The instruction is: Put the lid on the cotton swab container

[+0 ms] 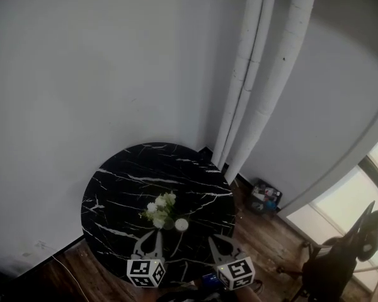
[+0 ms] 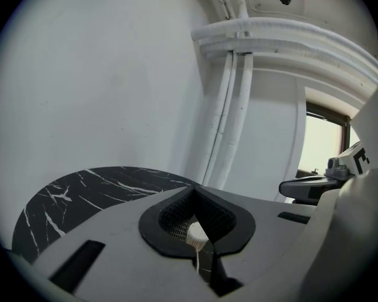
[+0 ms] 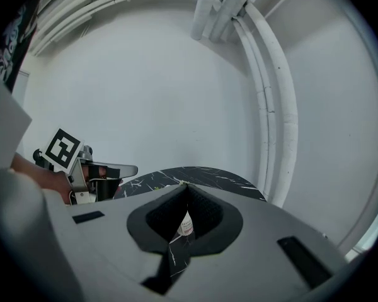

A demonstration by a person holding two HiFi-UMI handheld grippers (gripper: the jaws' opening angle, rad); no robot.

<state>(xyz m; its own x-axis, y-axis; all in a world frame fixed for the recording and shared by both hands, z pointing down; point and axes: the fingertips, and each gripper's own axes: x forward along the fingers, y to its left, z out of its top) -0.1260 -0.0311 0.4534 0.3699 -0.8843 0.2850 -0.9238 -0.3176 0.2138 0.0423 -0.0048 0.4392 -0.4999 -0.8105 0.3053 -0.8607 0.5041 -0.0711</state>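
Table (image 1: 132, 175): probable lid (image 1: 181, 224) beyond left claw (image 1: 157, 233)

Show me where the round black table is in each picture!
Head view: the black table fills the lower middle, with flowers on it.
Left gripper view: lower left, a dark curved slice.
Right gripper view: a thin dark strip across the middle.
Shared landmark: the white pipes running up the wall behind it.

Closed claw (image 2: 194, 191), white lid (image 2: 196, 233) just beyond
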